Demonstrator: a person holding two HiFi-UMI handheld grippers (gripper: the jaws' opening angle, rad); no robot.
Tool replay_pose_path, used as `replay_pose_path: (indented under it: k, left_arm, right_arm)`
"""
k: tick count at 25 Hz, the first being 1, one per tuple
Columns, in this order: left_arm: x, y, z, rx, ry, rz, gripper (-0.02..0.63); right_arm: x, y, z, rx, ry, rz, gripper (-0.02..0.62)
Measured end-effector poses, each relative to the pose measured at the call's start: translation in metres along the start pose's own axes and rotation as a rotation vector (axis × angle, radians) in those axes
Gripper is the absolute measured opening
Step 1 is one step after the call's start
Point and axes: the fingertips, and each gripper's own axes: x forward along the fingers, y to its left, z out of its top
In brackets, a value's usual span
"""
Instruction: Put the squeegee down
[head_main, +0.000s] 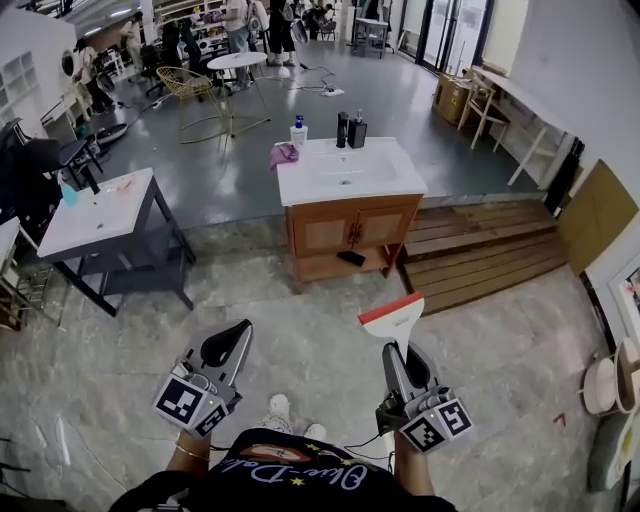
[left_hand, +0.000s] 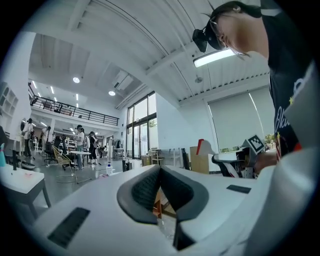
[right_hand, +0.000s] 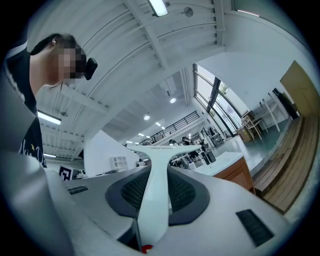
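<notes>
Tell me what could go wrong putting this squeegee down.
1. The right gripper pinches only the thin handle of the squeegee, with the wide head far beyond the jaws; it may pivot or slip.
2. The vanity stands some way ahead; released here, the squeegee would likely drop onto the hard floor.
3. Two bottles and a cloth sit on the vanity top; the blade could knock them.

Both arms are held low, the grippers pointing forward. The left gripper (head_main: 234, 336) has its fingers closed together with nothing between. The right gripper (head_main: 396, 352) clamps the squeegee (head_main: 392, 311) handle between its fingers.
</notes>
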Motion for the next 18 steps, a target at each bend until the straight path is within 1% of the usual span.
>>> replay_pose_path:
  k: [5, 9, 13, 15, 18]
  left_arm:
    - [0.022, -0.007, -0.003, -0.033, -0.010, -0.065, 0.009]
    - [0.040, -0.005, -0.010, -0.066, -0.002, -0.108, 0.009]
    - [0.057, 0.000, -0.004, -0.054, -0.028, -0.143, 0.009]
    - [0.064, 0.007, -0.004, -0.051, -0.033, -0.149, 0.009]
    - [0.072, 0.019, -0.005, -0.085, -0.044, -0.164, 0.009]
  right_arm:
    - [-0.002, -0.015, 0.000, 0.028, 0.005, -0.043, 0.112]
    - [0.003, -0.021, 0.006, 0.017, -0.013, -0.064, 0.112]
    - [0.011, -0.030, 0.006, 0.023, -0.012, -0.085, 0.113]
    - [0.017, -0.031, 0.008, 0.005, -0.023, -0.094, 0.112]
    - [0.027, -0.030, 0.012, -0.029, -0.039, -0.105, 0.114]
